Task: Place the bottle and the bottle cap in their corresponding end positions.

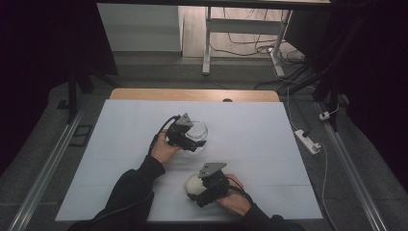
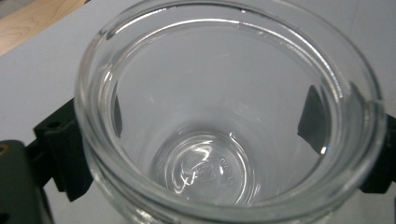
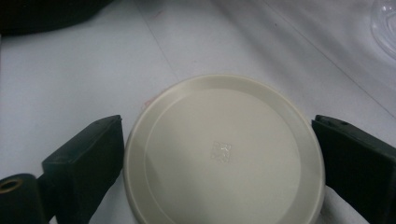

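1. a white table (image 1: pixel 250 130) is seen from above, with a strip of bare wood along its far edge. two dark-sleeved forearms come in from the bottom of the high view.
2. the left gripper (image 1: pixel 192 139) sits near the middle of the table, held in the person's left hand (image 1: pixel 163 148). its black jaws stand one on each side of a clear glass jar (image 1: pixel 198 131).
3. in the left gripper view the glass jar (image 2: pixel 229 116) is close up, seen from above its wide open mouth down to its round base. a black jaw presses against the outside of the glass on either side, so the jaws are closed onto the jar and grip it. the jar has nothing in it.
4. the right gripper (image 1: pixel 202 190) is nearer the person, at the front of the table, held in the right hand (image 1: pixel 233 197). it is at a round cream lid (image 1: pixel 194 184) that lies flat on the white surface.
5. in the right gripper view the cream lid (image 3: pixel 224 149) lies between the two black jaws. the left-side jaw touches its rim and the right-side jaw is at or just beside the rim. whether the lid is truly clamped cannot be told.
6. the jar and the lid are near each other but apart, the jar farther from the person.
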Available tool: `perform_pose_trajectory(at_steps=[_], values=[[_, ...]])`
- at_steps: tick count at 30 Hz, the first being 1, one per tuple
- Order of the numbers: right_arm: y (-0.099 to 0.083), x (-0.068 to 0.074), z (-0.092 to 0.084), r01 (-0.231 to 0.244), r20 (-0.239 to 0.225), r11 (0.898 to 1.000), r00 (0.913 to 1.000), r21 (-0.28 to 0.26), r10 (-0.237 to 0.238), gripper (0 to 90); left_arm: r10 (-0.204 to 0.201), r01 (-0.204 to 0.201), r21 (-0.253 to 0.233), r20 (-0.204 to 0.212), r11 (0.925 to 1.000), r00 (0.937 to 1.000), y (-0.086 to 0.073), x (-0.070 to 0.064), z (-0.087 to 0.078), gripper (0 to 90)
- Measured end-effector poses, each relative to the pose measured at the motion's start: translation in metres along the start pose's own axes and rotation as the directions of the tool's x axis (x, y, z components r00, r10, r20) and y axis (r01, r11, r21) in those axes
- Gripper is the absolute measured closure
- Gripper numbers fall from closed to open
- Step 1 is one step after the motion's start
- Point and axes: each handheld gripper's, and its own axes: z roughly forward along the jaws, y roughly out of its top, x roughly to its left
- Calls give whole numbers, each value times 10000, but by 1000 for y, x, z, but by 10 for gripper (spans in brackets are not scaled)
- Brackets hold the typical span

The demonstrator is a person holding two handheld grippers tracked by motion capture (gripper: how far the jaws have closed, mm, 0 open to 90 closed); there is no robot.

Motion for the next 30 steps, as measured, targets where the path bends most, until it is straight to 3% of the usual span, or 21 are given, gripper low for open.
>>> perform_pose_trajectory(at_steps=[14, 30], values=[[4, -3, -9, -90, 8, 9990, 10000, -446, 90, 22, -60, 55, 232, 201, 9997, 9998, 0, -1, -5, 0], [5, -3, -21, -170, -79, 9968, 9998, -776, 165, 20, -575, 557, 362, 508, 9978, 9971, -21, 0, -28, 0]])
